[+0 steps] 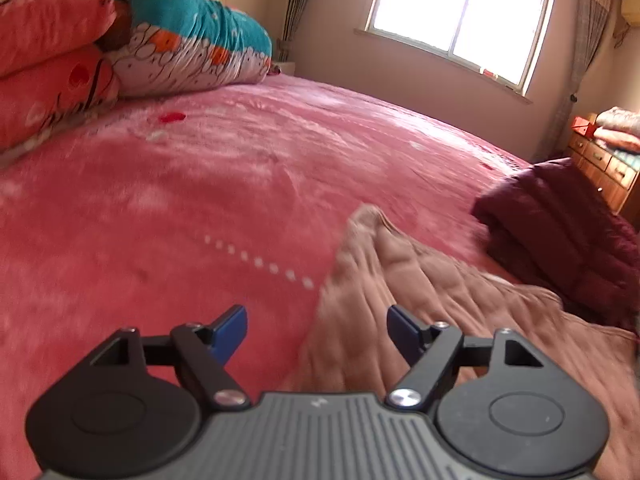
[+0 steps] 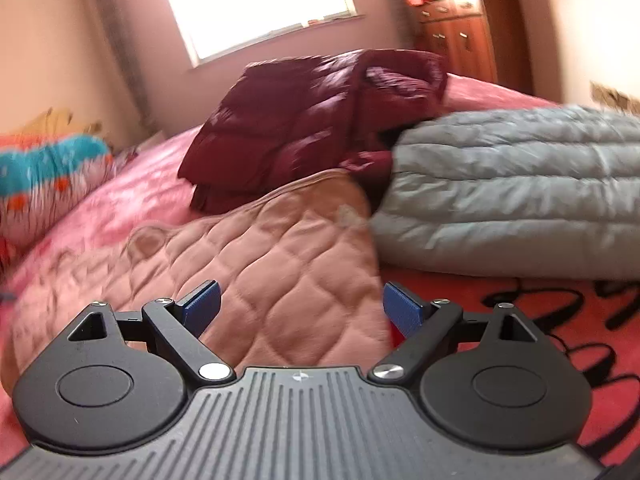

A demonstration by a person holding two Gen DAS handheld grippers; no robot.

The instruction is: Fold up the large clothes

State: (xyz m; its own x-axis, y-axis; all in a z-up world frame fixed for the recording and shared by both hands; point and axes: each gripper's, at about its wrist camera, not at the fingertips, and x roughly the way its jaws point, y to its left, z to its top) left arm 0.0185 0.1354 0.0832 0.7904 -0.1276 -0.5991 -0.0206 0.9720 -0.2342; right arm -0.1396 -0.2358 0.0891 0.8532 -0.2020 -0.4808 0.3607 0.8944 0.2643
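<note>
My left gripper (image 1: 316, 330) and right gripper (image 2: 300, 306) both gape empty above the pink quilted jacket (image 2: 280, 264), half-folded; more folds remain.

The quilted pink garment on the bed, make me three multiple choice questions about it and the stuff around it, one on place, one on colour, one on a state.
1. Where does the quilted pink garment lie?
A. on the pink bedspread
B. on the wooden dresser
C. on the windowsill

2. What colour is the puffer jacket to its right in the right wrist view?
A. grey
B. yellow
C. green

3. How is the left gripper?
A. open, holding nothing
B. shut on the garment
C. shut on a pillow

Answers: 1 A, it is spread on the bedspread; 2 A, grey padding shows; 3 A, its blue pads stand apart.
</note>
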